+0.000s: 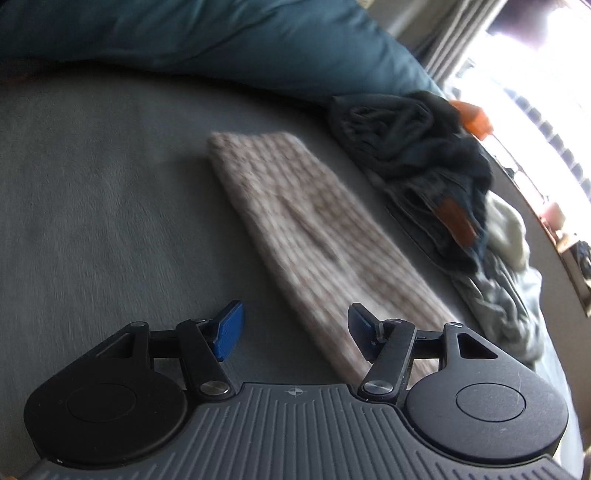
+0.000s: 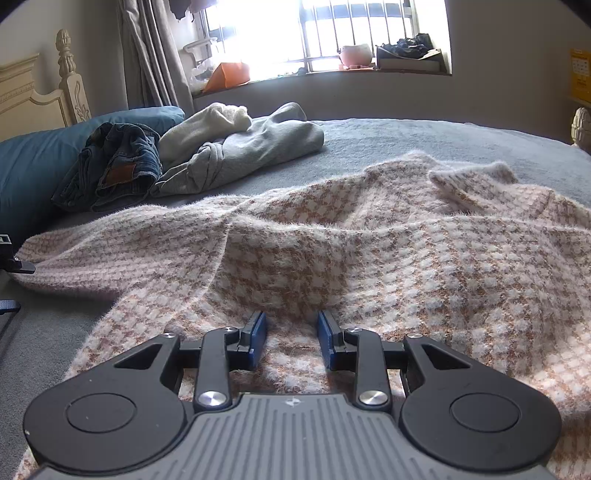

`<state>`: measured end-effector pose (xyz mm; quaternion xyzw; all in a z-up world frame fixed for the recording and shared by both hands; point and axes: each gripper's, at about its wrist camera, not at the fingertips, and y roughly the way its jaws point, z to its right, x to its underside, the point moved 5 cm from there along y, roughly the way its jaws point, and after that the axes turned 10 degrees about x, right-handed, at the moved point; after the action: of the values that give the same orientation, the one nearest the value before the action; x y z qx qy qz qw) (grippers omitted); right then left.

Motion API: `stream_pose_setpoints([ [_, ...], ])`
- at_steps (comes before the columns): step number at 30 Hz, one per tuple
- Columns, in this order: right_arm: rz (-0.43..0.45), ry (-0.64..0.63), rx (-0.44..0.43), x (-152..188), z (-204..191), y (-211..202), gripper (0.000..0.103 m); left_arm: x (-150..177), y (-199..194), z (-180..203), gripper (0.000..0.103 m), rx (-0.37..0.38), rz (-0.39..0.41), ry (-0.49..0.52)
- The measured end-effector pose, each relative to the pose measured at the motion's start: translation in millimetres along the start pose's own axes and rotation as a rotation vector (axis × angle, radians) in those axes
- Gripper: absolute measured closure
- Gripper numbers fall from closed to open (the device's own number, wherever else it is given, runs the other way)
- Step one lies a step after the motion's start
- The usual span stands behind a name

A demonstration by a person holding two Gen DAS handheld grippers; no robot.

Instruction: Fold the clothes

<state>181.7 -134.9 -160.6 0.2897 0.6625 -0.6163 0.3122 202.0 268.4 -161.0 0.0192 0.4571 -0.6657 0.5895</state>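
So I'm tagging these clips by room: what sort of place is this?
Most likely a bedroom: clothes lie on a grey-covered bed with a carved cream headboard and a blue pillow, beneath a curtained, barred window.

Left claw (image 1: 293, 330) agape, right claw (image 2: 291, 339) narrower

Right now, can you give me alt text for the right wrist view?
The right gripper pinches a fold of a pink-and-tan houndstooth sweater spread over a grey bed. Behind lie crumpled jeans and a grey sweatshirt, under a bright barred window.
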Motion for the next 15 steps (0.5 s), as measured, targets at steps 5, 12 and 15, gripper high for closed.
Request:
stream_pose_setpoints([
  [5,0.000,0.000,-0.001,0.1,0.5,0.2,0.071,-15.2,10.6,-12.4,0.041,-0.012,0.042,-0.001],
  [12,0.001,-0.007,0.001,0.4,-0.5,0.6,0.070,-25.9,25.5,-11.5,0.043,-0.081,0.067,0.093],
  [15,0.003,-0.011,0.003,0.8,-0.8,0.6,0.070,-28.3,29.1,-10.5,0.046,-0.101,0.079,0.111],
])
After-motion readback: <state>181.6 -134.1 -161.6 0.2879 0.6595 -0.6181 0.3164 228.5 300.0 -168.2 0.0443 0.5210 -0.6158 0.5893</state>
